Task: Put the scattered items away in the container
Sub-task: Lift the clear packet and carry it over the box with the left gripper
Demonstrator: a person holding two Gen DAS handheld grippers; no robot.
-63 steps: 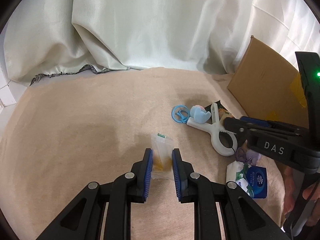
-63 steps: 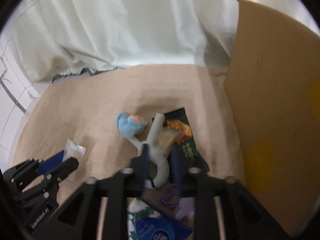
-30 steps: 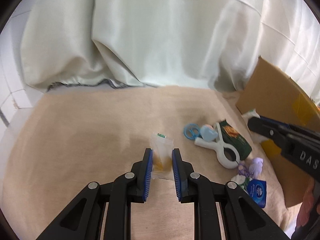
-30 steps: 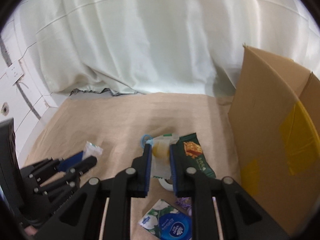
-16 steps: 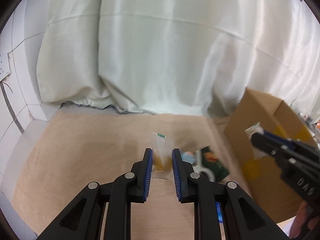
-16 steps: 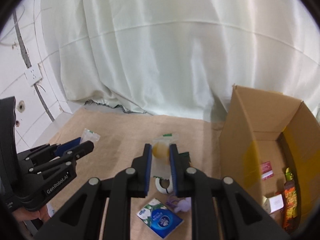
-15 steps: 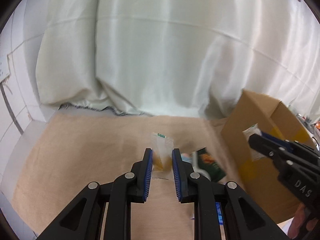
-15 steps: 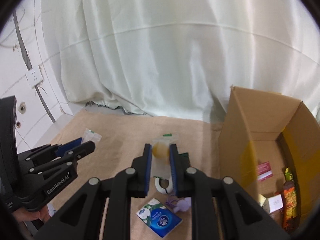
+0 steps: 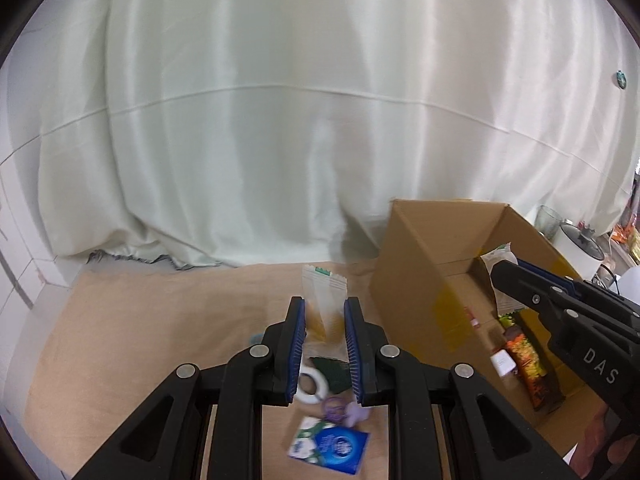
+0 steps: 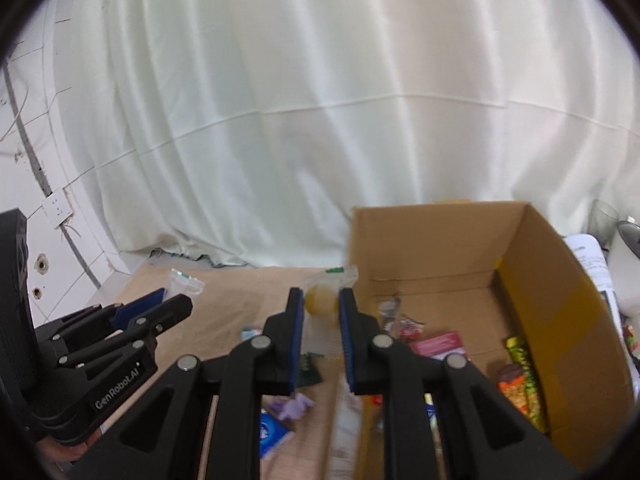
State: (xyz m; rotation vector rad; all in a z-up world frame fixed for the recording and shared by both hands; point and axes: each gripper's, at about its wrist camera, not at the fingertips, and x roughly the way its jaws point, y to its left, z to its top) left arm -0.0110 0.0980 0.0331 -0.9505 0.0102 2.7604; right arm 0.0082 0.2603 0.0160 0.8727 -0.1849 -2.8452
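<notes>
Showing only in the left wrist view: white clip (image 9: 313,383), blue tissue pack (image 9: 330,445) on the tan cloth (image 9: 140,340). Right wrist view alone: pink packet (image 10: 438,343) inside the cardboard box (image 10: 560,300). Left gripper (image 9: 325,310) clamps a clear sachet (image 9: 322,292); right gripper (image 10: 319,306) clamps a yellow-filled sachet (image 10: 322,300), both raised, tilted downward beside the box.
</notes>
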